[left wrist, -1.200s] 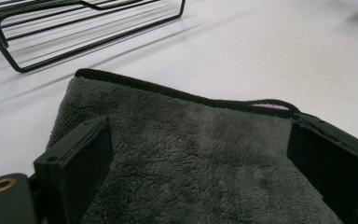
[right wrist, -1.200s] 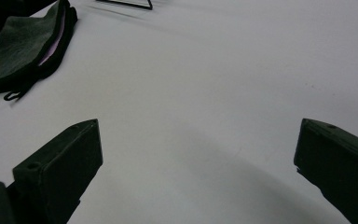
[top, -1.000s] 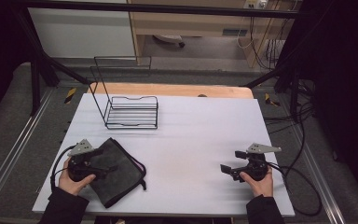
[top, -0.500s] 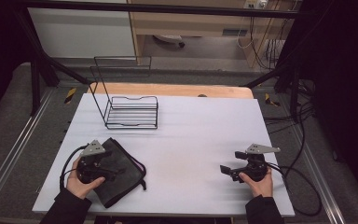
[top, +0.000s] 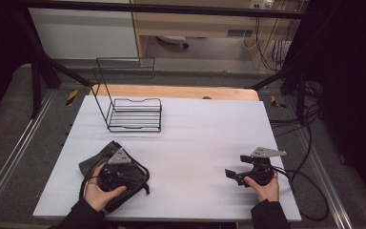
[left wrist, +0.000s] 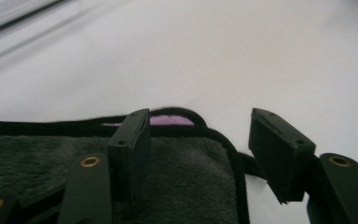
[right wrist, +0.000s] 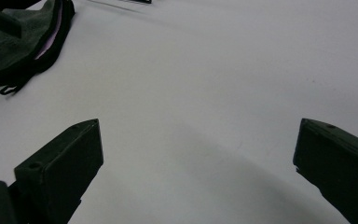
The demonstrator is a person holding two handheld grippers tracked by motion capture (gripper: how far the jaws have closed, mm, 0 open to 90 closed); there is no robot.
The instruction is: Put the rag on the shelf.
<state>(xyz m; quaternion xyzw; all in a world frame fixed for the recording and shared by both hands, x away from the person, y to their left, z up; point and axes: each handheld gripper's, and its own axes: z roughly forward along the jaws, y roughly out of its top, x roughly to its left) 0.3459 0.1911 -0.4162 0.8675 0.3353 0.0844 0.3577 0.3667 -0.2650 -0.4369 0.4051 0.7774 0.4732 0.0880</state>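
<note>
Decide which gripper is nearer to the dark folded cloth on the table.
Left. The left gripper is over the dark cloth, its jaws astride the cloth's corner; the right gripper rests well apart, across the white table.

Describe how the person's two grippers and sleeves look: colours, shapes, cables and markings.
Both are black handheld tools. The left gripper and right gripper each carry a grey three-cornered plate on top and trail a black cable. In the gripper views the jaws are blocky black bars, with brass-coloured rivets on the left gripper's linkage. The person wears dark long sleeves. No printed markings are visible.
</note>
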